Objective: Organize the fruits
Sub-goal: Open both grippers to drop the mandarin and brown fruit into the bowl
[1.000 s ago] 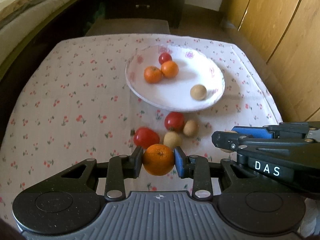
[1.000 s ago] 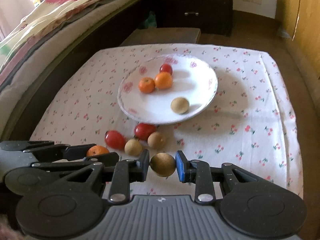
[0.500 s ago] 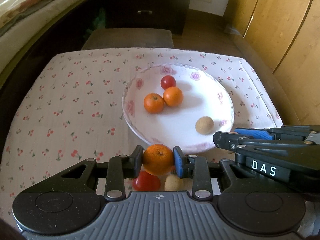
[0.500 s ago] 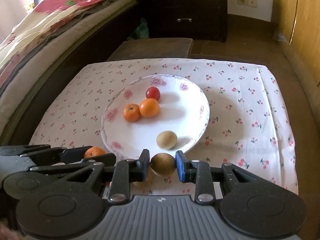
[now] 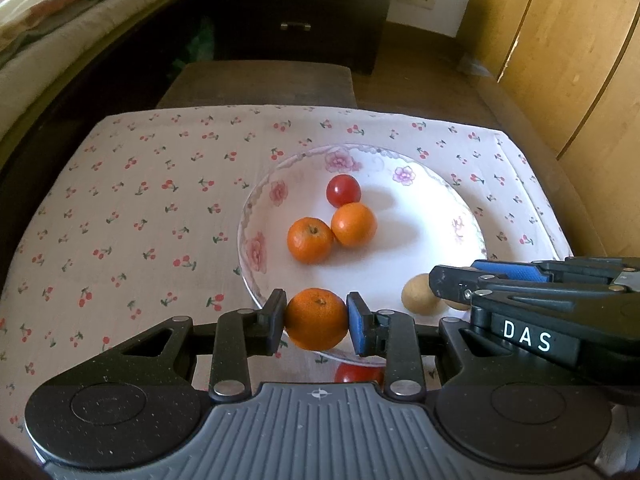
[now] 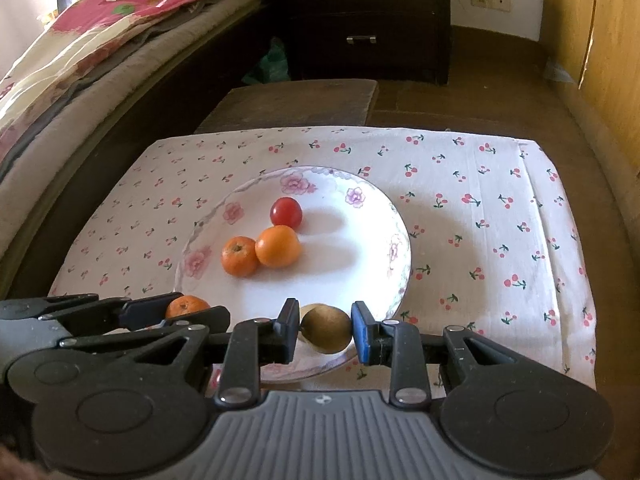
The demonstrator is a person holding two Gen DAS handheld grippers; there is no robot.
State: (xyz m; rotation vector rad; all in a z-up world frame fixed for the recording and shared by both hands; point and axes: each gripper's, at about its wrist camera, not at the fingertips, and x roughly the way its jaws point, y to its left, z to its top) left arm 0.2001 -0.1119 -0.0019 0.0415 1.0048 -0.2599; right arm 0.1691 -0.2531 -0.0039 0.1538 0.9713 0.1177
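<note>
Left gripper (image 5: 317, 319) clamping orange (image 5: 317, 319), right gripper (image 6: 325, 328) clamping brown fruit (image 6: 325, 328), over plate (image 6: 192, 264) rim; early release probably rolls them off.

Your left camera looks forward and down along its fingers from the near edge of the plate (image 5: 256, 216), close above the cherry-print cloth (image 5: 120, 208). Your right camera sits just beside it, facing the same way. Both share the plate, the two oranges (image 6: 260, 254), the red tomato (image 6: 285, 211), the dark dresser (image 6: 360, 16) and each other's gripper at the inner edge.
</note>
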